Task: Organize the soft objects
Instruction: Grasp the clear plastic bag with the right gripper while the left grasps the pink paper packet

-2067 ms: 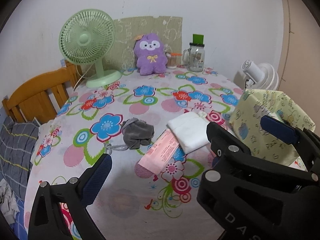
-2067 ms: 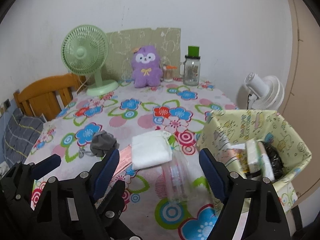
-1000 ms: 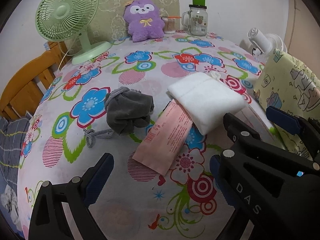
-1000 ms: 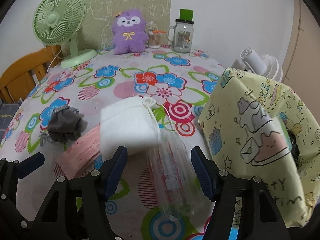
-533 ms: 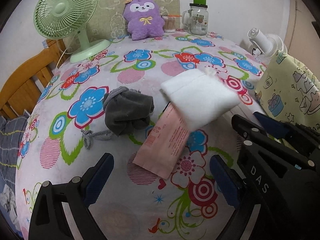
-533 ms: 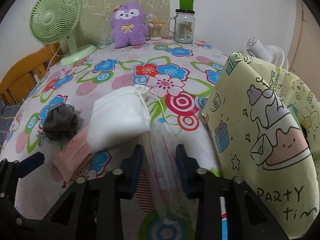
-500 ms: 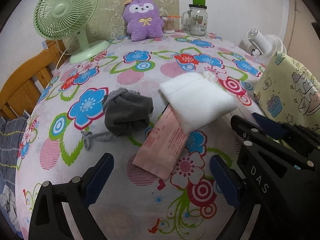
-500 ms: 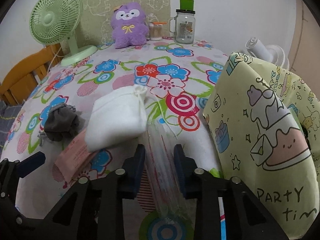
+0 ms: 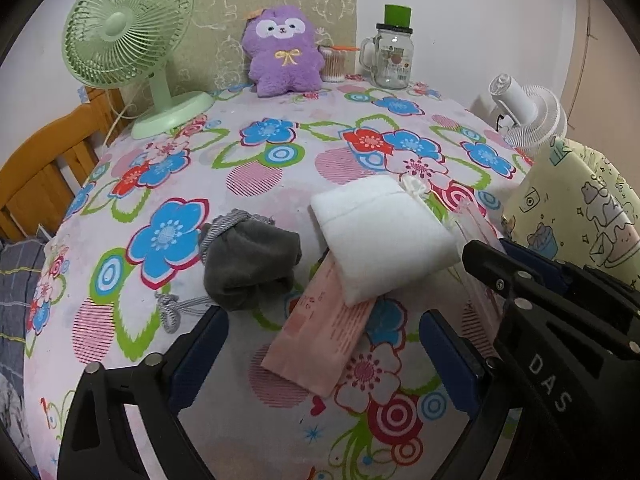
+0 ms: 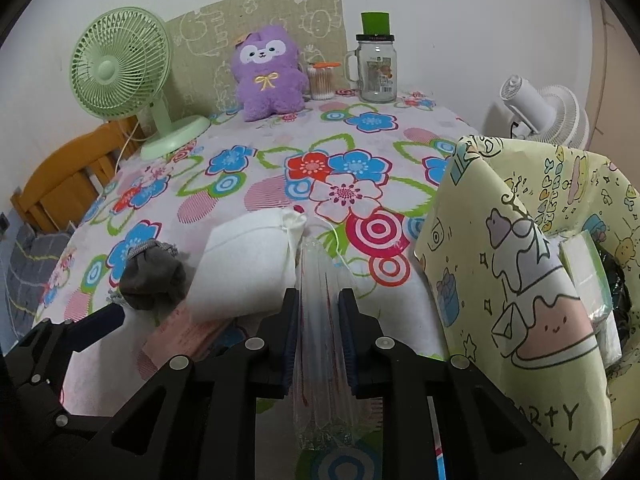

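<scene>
**Clear packet pinched beside the yellow bag**

The clear plastic packet [image 10: 322,332] lies on the flowered bench [image 10: 320,148], just left of the yellow cartoon-print bag [image 10: 520,280]. That bag stands open; inside it show a pale green-edged pack [image 10: 584,268] and something dark and glossy [image 10: 614,288].

Left of the bag, in order, sit the white drawstring pouch [image 9: 380,232], the pink flat packet [image 9: 324,340] partly under it, and the grey pouch [image 9: 248,264].

The right gripper [image 10: 319,340] points downward, its fingers narrow and pressed on the clear packet. The left gripper [image 9: 320,356] tilts down over the pink packet, fingers wide but closing, touching nothing.
</scene>
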Demonstrator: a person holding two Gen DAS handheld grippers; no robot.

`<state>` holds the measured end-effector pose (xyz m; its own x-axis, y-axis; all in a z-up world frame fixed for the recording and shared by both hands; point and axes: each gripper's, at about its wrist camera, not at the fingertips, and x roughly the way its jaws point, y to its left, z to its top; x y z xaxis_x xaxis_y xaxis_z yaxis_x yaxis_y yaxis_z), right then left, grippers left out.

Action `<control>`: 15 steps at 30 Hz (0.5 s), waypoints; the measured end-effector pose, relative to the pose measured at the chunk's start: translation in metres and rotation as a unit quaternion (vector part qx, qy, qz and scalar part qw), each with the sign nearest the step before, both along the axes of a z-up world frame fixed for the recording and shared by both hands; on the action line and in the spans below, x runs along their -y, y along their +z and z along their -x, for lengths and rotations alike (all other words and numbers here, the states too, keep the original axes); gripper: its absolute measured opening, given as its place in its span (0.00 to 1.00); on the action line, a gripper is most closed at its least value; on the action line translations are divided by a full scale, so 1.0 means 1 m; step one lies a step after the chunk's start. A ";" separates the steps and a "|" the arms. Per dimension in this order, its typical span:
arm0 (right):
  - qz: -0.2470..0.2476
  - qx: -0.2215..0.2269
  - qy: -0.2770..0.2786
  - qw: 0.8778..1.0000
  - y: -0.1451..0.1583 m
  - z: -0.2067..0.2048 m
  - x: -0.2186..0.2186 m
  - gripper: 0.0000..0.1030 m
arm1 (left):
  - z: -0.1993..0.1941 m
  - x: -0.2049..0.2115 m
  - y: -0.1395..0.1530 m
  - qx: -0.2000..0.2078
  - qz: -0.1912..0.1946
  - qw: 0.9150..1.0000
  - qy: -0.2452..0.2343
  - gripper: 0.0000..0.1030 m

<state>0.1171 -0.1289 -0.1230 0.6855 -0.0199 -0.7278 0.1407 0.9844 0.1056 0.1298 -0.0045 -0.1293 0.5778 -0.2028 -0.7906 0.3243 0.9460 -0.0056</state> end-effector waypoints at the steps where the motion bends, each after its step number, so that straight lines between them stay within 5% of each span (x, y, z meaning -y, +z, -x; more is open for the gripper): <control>1: -0.001 -0.001 0.000 1.000 -0.001 0.000 0.001 0.22 | -0.002 0.001 -0.002 -0.006 0.000 1.000 -0.002 0.87; 7: -0.005 -0.008 0.006 1.000 -0.005 -0.002 -0.001 0.22 | -0.004 0.002 -0.009 -0.021 0.004 1.000 -0.002 0.69; 11: -0.005 -0.010 0.008 1.000 -0.006 -0.002 -0.002 0.22 | 0.001 0.002 -0.007 -0.012 0.004 1.000 -0.004 0.43; 15: -0.004 -0.008 0.011 1.000 -0.005 0.002 -0.005 0.22 | 0.007 0.001 -0.007 -0.012 0.008 1.000 0.000 0.40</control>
